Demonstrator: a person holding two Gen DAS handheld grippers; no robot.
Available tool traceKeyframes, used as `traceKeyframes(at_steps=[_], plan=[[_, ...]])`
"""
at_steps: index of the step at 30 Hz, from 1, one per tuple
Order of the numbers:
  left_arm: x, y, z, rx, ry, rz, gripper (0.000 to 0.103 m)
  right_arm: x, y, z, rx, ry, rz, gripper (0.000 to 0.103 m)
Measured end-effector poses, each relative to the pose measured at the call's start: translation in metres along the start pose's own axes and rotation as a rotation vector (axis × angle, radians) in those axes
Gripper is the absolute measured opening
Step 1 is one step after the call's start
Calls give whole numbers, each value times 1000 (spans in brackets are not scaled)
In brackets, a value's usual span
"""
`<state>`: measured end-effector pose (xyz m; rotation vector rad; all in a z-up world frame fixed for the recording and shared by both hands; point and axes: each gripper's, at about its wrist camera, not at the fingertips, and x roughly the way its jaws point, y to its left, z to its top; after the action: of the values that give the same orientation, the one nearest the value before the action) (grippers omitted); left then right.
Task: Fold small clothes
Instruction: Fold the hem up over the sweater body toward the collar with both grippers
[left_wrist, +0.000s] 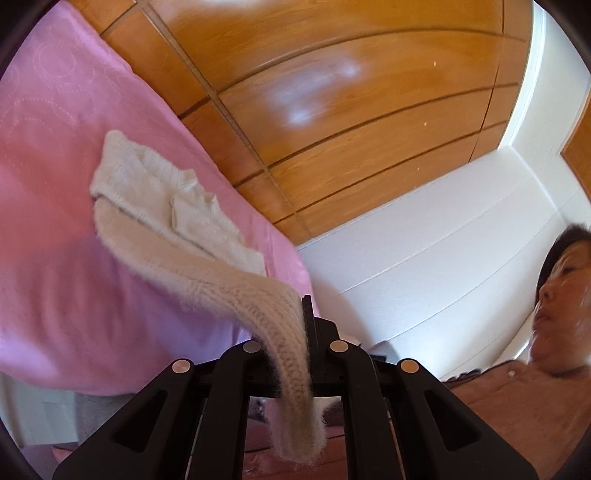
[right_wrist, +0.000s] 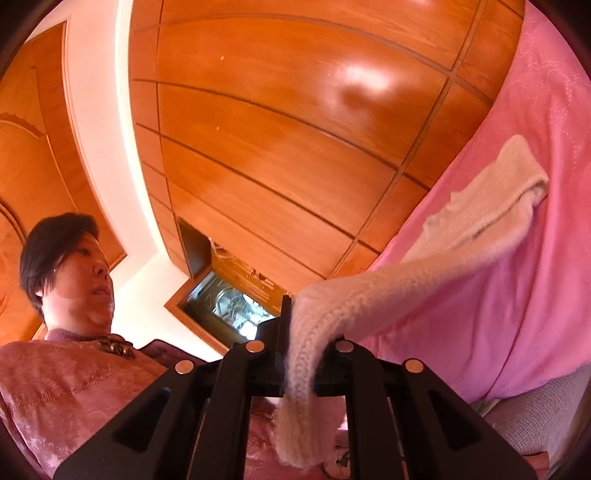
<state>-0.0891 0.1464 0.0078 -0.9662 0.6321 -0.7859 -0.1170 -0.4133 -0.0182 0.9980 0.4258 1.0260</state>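
A cream knitted garment (left_wrist: 147, 188) lies on a pink sheet (left_wrist: 55, 147). One fuzzy ribbed edge of it runs up from the sheet into my left gripper (left_wrist: 304, 314), which is shut on it, and the loose end hangs down over the gripper's body. In the right wrist view the same knitted garment (right_wrist: 491, 206) stretches from the pink sheet (right_wrist: 535, 110) to my right gripper (right_wrist: 291, 310), also shut on a ribbed edge, whose end droops toward the camera. Both grippers are lifted off the sheet and point about level.
A person in a pink quilted top (right_wrist: 55, 384) stands close behind both grippers. Orange wooden panelling (left_wrist: 332, 110) fills the background, with a white wall (left_wrist: 443, 240) beside it. A dark-framed opening (right_wrist: 229, 295) shows in the right wrist view.
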Motion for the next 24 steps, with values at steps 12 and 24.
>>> traceKeyframes(at_steps=[12, 24], plan=[[70, 38, 80, -32, -14, 116, 5, 39, -83, 75, 187, -71, -55, 9], [140, 111, 137, -83, 19, 349, 5, 85, -168, 133, 319, -48, -265, 10]])
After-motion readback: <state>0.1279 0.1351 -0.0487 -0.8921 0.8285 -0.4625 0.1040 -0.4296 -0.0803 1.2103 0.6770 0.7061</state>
